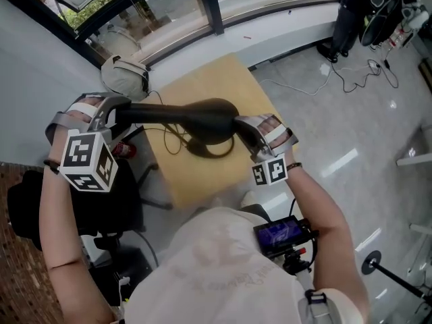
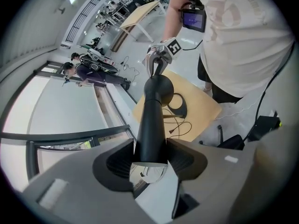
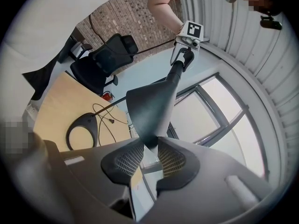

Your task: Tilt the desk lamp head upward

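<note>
A black desk lamp (image 1: 196,118) hangs level above a light wooden table (image 1: 202,79). Its long neck (image 2: 152,125) sits between the pads of my left gripper (image 1: 118,110), which is shut on it. My right gripper (image 1: 241,128) is shut on the rim of the cone-shaped lamp head (image 3: 152,106). Below, the lamp's ring-shaped base (image 2: 177,104) lies on the table (image 2: 201,111) with a thin cable (image 2: 175,125) beside it. In the right gripper view the left gripper (image 3: 186,55) shows at the far end of the lamp. In the left gripper view the right gripper (image 2: 158,69) shows the same way.
A black office chair (image 1: 27,201) stands left of the table, with a red canister (image 1: 125,150) on the floor near it. A grey bag (image 1: 125,76) rests by the window frame (image 1: 206,5). Loose cables (image 1: 351,73) cross the grey floor at the right.
</note>
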A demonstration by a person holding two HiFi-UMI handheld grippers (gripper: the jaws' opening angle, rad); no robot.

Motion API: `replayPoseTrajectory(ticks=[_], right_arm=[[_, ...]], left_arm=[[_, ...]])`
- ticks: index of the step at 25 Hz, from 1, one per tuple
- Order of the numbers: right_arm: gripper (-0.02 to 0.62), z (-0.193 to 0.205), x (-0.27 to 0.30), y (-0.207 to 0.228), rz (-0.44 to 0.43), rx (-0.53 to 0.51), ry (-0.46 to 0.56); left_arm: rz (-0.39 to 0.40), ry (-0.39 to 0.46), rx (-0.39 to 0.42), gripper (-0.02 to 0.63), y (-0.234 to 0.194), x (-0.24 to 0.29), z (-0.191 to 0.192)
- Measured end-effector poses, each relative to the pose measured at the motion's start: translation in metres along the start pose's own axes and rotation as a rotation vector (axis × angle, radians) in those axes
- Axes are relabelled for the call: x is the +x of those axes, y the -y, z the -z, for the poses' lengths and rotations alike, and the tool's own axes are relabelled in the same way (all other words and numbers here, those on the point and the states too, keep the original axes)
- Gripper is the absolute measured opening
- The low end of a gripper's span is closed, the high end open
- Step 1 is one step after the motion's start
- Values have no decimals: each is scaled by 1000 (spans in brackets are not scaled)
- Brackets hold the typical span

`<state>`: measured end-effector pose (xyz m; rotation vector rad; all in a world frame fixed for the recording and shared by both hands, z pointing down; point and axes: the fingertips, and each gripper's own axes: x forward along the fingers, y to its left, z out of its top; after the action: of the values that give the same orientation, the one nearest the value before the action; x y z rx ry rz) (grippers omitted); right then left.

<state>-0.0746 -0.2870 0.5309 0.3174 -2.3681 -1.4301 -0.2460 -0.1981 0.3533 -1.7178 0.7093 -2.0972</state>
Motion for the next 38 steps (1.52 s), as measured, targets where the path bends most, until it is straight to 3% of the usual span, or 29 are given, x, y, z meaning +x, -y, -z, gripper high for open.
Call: replayPoseTrajectory(ticks=[28,38], right_arm=[[84,-1,-44,83,-5,-169,-90],[81,-9,-51,110,-21,-226,-113]], left_arm=[[-78,167,-216,219,19,18,5],[-92,181,-269,219,21,25,7]])
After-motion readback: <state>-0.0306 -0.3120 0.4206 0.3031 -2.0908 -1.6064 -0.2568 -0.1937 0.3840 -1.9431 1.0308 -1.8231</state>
